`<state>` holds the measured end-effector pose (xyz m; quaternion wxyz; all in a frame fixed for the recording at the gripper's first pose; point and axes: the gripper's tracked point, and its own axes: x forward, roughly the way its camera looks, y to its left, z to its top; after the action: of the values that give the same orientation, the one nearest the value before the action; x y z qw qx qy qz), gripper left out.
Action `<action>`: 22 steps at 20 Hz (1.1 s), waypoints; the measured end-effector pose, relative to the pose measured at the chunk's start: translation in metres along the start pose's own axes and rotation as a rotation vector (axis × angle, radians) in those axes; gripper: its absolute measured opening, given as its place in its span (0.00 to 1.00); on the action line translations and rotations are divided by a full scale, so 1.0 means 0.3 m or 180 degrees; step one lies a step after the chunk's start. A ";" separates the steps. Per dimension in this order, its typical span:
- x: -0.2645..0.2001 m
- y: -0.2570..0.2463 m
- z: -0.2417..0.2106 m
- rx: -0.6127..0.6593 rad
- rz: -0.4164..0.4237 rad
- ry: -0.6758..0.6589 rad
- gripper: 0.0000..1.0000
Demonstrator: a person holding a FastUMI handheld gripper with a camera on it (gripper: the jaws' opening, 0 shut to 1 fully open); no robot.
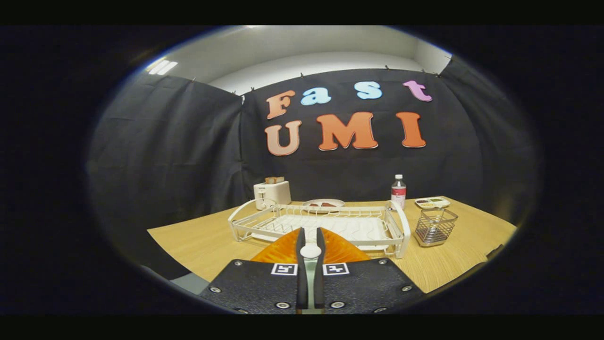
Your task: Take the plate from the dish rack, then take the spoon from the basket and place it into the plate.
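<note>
Hand-held gripper [310, 245]: fingers clamped on a spoon [310, 251], held above an orange plate [283, 250]. Plate is set on the table [203, 241], just before the dish rack [321, 224]. Wire basket [435, 226] is placed beside the rack; bottle [398, 190] and toaster [272, 192] beyond it.

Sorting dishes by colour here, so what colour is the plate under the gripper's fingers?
Orange, ribbed plate, clearest in the gripper view; the gripper is shut on a spoon.
</note>
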<state>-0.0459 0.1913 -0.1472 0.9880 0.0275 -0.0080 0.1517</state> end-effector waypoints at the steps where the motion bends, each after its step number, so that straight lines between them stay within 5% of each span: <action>1: 0.007 0.010 -0.012 0.0008 0.0033 0.0011 0.05; 12: 0.035 -0.059 -0.184 -0.0093 -0.0121 0.0600 0.19; 15: 0.032 -0.091 -0.183 -0.0032 -0.0194 0.0632 0.86; 17: 0.033 -0.112 -0.174 -0.0017 -0.0233 0.0622 0.98; 22: 0.023 -0.204 -0.115 0.0014 -0.0361 0.0559 0.98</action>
<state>-0.0207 0.1370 -0.1848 0.9918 0.0167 0.0806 0.0974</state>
